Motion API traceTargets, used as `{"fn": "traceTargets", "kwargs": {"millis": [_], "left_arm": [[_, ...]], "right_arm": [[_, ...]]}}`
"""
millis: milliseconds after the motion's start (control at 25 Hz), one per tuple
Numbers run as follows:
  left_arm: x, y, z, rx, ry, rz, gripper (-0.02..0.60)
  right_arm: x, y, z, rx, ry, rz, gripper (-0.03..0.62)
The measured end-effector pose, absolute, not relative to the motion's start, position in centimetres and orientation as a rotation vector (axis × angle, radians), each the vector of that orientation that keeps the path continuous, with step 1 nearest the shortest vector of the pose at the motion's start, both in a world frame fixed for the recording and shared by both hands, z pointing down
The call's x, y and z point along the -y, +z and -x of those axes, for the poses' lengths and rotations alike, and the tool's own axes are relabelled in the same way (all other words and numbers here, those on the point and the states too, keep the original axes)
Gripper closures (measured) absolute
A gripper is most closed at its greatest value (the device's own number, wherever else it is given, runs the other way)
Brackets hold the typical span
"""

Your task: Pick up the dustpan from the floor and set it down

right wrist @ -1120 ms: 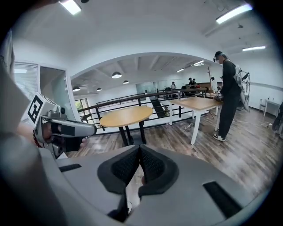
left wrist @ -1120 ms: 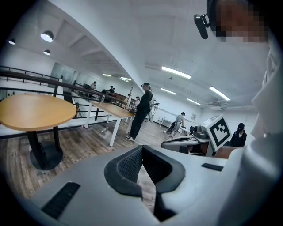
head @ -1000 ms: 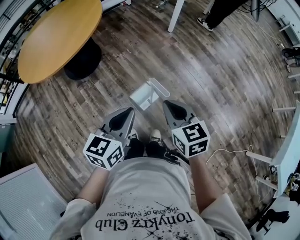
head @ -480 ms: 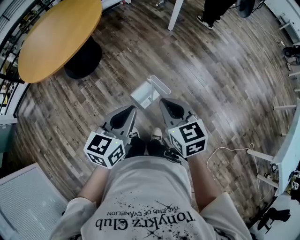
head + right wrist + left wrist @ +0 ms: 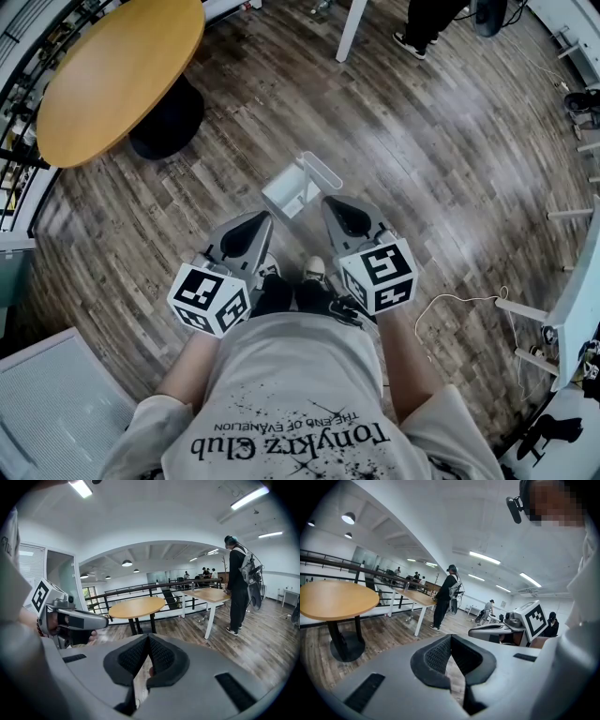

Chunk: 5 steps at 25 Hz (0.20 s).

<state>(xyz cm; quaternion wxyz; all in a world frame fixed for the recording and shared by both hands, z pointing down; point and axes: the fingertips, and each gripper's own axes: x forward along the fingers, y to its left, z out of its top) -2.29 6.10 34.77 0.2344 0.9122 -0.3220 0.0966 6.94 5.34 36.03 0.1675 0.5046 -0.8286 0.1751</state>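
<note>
A white dustpan (image 5: pixel 296 190) lies on the wooden floor just ahead of the person's feet, in the head view only. My left gripper (image 5: pixel 262 218) hovers a little below and left of it, jaws shut with nothing between them. My right gripper (image 5: pixel 331 202) hangs just right of the dustpan's near edge, also shut and empty. Neither one touches the dustpan. In the left gripper view the left gripper's (image 5: pixel 450 637) dark pads meet at the tip, and the right gripper (image 5: pixel 506 629) shows beside it. In the right gripper view the right gripper's (image 5: pixel 148 637) pads meet too.
A round wooden table (image 5: pixel 117 75) on a black base (image 5: pixel 167 122) stands at the upper left. A person (image 5: pixel 427 28) stands by a white table leg (image 5: pixel 352 33) at the top. A thin cable (image 5: pixel 459 305) and white furniture (image 5: pixel 577 309) are at the right.
My right gripper has drifted very slightly to the left. The left gripper has kept still, and the dustpan lies where it was.
</note>
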Motion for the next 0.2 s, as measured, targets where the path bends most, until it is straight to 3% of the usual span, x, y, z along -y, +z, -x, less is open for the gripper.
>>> {"fn": "traceTargets", "kwargs": {"millis": [200], "left_arm": [[-6.57, 35.18, 2.63, 0.879, 0.268, -2.502, 0.560]], "right_arm": [[-5.96, 36.52, -6.81, 2.345, 0.498, -1.440, 0.569]]}}
